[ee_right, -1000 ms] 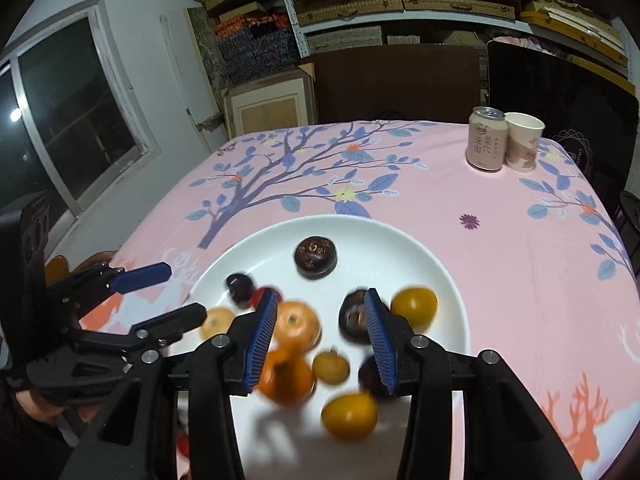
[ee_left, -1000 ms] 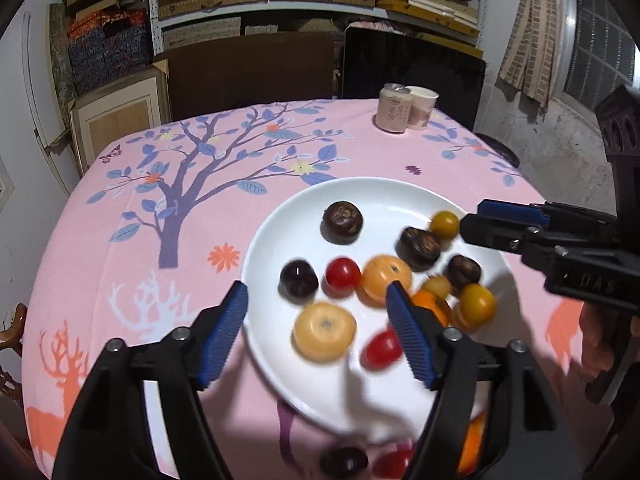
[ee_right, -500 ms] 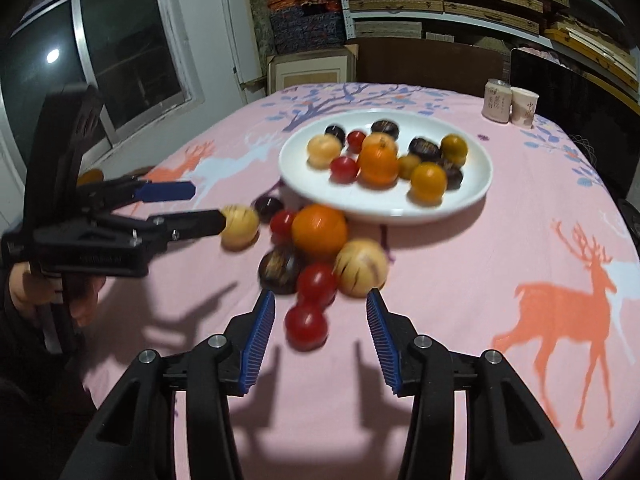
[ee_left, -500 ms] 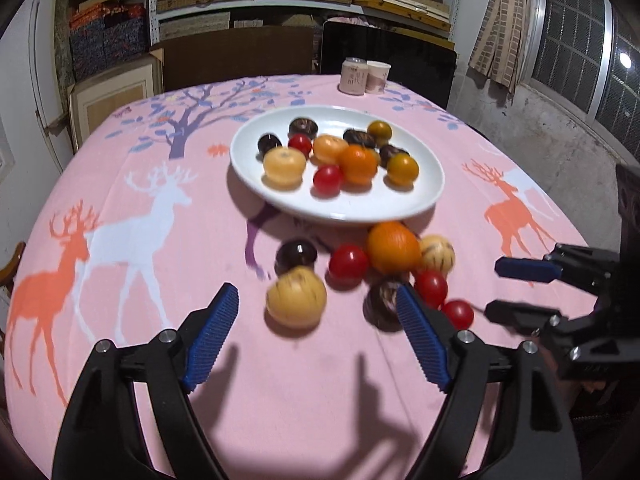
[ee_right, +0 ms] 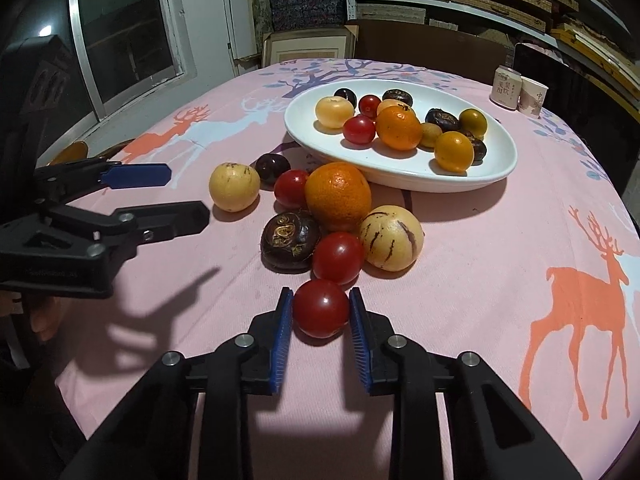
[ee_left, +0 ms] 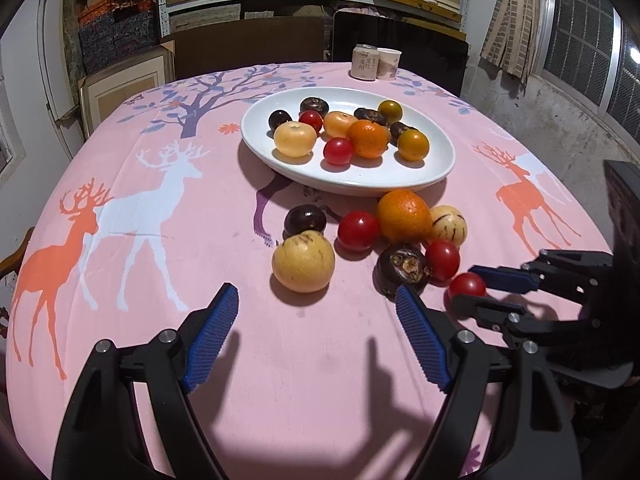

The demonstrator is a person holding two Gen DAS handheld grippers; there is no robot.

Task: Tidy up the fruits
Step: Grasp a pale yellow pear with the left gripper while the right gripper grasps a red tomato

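Note:
A white plate [ee_left: 348,188] [ee_right: 400,182] holds several small fruits: oranges, red tomatoes, dark ones and a pale yellow one. In front of it on the pink cloth lie loose fruits: an orange [ee_right: 338,196], a striped pale fruit [ee_right: 390,238], a dark brown fruit [ee_right: 290,240], a yellow fruit [ee_left: 303,262] and red tomatoes. My right gripper [ee_right: 320,294] [ee_left: 466,286] is shut on the nearest red tomato [ee_right: 320,308], which rests on the cloth. My left gripper [ee_left: 316,300] [ee_right: 182,194] stands open just short of the yellow fruit, with nothing between its fingers.
A drinks can [ee_left: 364,62] and a paper cup [ee_left: 389,63] stand at the table's far edge. Dark chair backs and stacked shelves lie beyond. The round table drops away on all sides; a window is at the right in the left wrist view.
Both grippers drew back from over the plate to the loose fruits near the table's front. The right jaws, open around the red tomato half a second ago, have closed on it.

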